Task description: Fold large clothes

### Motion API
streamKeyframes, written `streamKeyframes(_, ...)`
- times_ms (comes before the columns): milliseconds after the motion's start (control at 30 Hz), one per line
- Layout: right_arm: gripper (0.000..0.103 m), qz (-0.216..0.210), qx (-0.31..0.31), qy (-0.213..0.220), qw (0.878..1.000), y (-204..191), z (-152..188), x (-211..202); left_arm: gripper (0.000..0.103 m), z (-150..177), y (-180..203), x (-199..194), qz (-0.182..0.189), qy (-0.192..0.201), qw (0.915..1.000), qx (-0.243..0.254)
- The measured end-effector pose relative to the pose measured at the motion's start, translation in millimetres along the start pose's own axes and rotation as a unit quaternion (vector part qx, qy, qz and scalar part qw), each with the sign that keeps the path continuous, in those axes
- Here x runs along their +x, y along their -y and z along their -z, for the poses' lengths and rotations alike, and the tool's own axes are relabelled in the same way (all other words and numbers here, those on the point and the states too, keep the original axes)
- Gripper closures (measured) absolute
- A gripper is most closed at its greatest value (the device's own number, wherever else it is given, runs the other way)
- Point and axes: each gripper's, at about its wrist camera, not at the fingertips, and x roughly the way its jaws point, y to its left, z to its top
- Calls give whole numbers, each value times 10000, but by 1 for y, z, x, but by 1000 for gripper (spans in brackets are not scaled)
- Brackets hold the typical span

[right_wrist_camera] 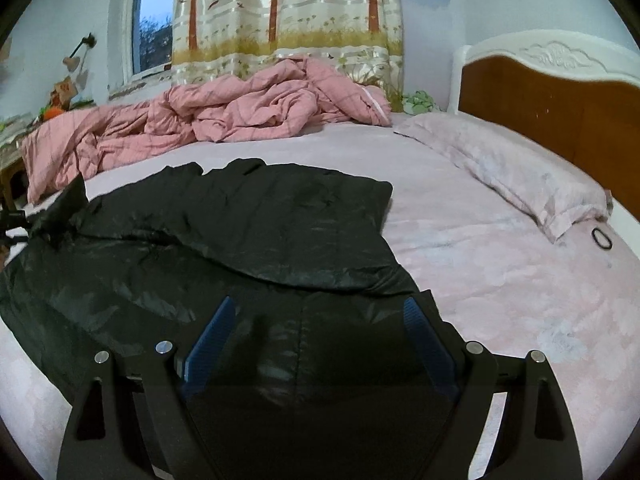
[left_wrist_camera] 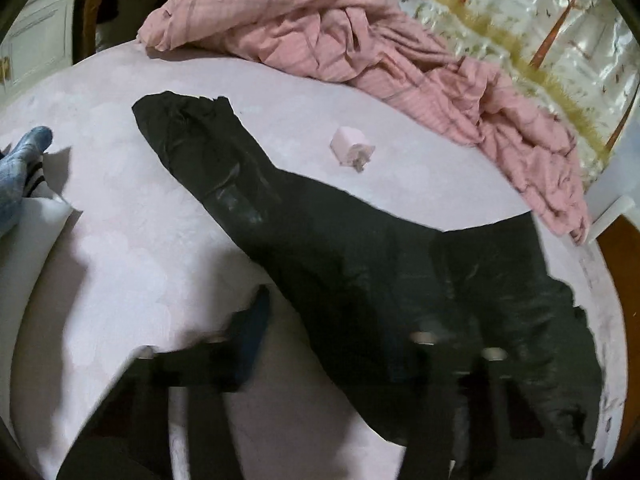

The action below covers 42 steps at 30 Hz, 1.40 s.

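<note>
A large black padded coat [left_wrist_camera: 352, 256] lies spread on the pink bed sheet [left_wrist_camera: 132, 208]; one sleeve stretches toward the upper left. In the left wrist view my left gripper [left_wrist_camera: 344, 328] is open, blurred, its left finger [left_wrist_camera: 252, 328] over the sheet and its right side over the coat. In the right wrist view the coat [right_wrist_camera: 224, 240] lies with an upper part folded across it. My right gripper [right_wrist_camera: 320, 316] is open just above the coat's near end, blue pads [right_wrist_camera: 212, 332] wide apart. The left gripper shows at the far left edge [right_wrist_camera: 16, 220], by a raised bit of coat.
A crumpled pink duvet [right_wrist_camera: 224, 116] lies along the far side of the bed by the curtain. A pink pillow [right_wrist_camera: 512, 172] and a black hair tie [right_wrist_camera: 602, 238] lie by the wooden headboard [right_wrist_camera: 560, 108]. A small pink object [left_wrist_camera: 352, 148] sits on the sheet. A socked foot [left_wrist_camera: 24, 164] is at left.
</note>
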Motion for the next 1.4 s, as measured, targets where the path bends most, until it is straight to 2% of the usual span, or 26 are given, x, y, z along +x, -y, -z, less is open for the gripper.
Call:
streamKeyframes(33, 15, 22, -24, 18, 10000, 0, 0, 0, 93, 2, 2, 2, 9, -2, 10000, 71)
streamKeyframes(67, 15, 22, -25, 23, 10000, 0, 0, 0, 98, 4, 6, 2, -22, 10, 9999, 142)
streamKeyframes(100, 15, 6, -13, 18, 10000, 1, 0, 0, 99, 6, 12, -2, -92, 106, 9996, 250)
streamKeyframes(167, 15, 11, 11, -3, 10000, 0, 0, 0, 101, 6, 23, -16, 26, 387, 9986, 367)
streamKeyframes(333, 15, 44, 20, -6, 10000, 2, 0, -2, 102, 0, 78, -75, 805, 1088, 9883, 698)
streamKeyframes(433, 15, 74, 0, 36, 10000, 3, -1, -4, 102, 1, 127, -110, 1368, 1309, 9759, 1083)
streamKeyframes(533, 15, 78, -14, 61, 10000, 5, -2, -5, 102, 9, 176, -138, 2120, 1370, 9579, 1371)
streamKeyframes(633, 15, 83, -15, 78, 9999, 5, -2, -7, 102, 31, 224, -154, 2724, 1238, 9389, 1704)
streamKeyframes(767, 15, 116, -2, 129, 9998, 9, -3, -10, 102, 79, 283, -157, 3196, 924, 9153, 2269)
streamKeyframes(833, 15, 117, 21, 131, 9998, 11, -4, -12, 102, 103, 303, -150, 3179, 722, 9130, 2453)
streamKeyframes(1033, 15, 114, 103, 156, 9998, 18, -6, -16, 101, 159, 331, -96, 2841, -9, 9200, 2702)
streamKeyframes(1100, 15, 129, 103, 176, 9997, 19, -7, -17, 91, 175, 327, -88, 2678, -152, 9216, 2804)
streamKeyframes(1200, 15, 125, 147, 160, 9997, 22, -8, -17, 79, 190, 319, -84, 2592, -201, 9210, 2901)
streamKeyframes(1333, 15, 110, 204, 100, 9997, 25, -7, -16, 75, 201, 304, -88, 2410, -120, 9209, 3062)
streamKeyframes(1400, 15, 124, 207, 85, 9997, 24, -7, -15, 68, 200, 294, -92, 2262, 13, 9237, 3091)
